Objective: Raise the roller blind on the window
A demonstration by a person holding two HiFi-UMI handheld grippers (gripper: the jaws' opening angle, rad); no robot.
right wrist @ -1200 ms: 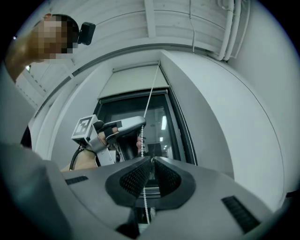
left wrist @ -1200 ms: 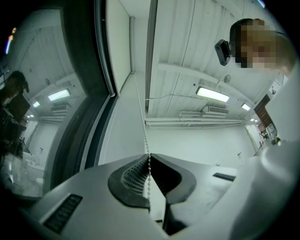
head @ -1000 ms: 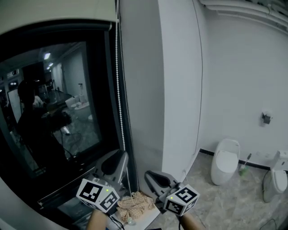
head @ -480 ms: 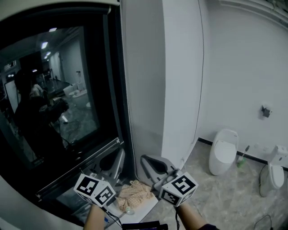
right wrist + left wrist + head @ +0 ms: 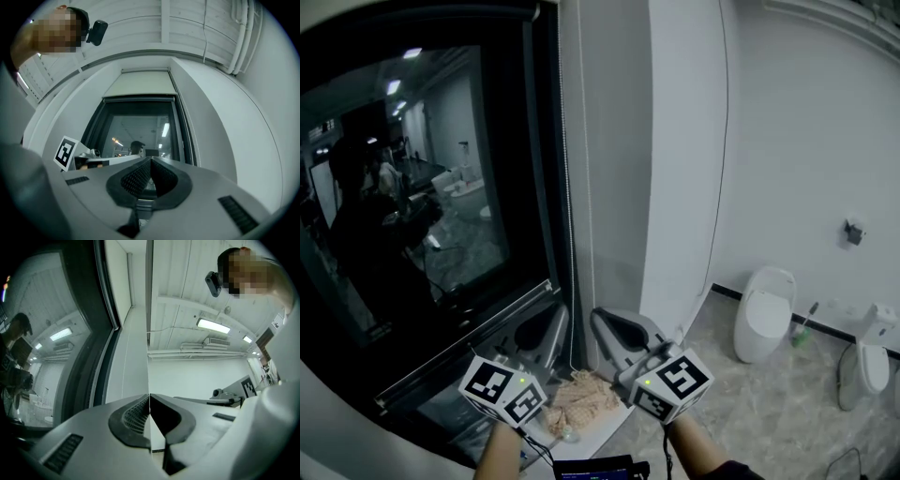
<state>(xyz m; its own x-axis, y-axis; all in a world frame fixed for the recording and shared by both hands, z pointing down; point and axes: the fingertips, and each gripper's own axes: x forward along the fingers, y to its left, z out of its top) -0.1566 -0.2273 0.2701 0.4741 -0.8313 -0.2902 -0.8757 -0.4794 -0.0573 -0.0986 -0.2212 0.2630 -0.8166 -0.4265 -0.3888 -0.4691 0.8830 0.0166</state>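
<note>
Dark glass of the window (image 5: 441, 187) nearly all bared, with the pale roller blind (image 5: 140, 85) drawn high at the frame's top. Along the frame's right edge, the bead chain (image 5: 570, 216). Clamps that chain in the left gripper (image 5: 149, 397), jaws pressed together on the thin line running into their seam, presumably to haul downward and wind the blind further. Holds the right gripper (image 5: 150, 159) pinched flat too, seemingly on nothing, chain off to its side; probably readied for a fresh grab higher up, hand over hand.
</note>
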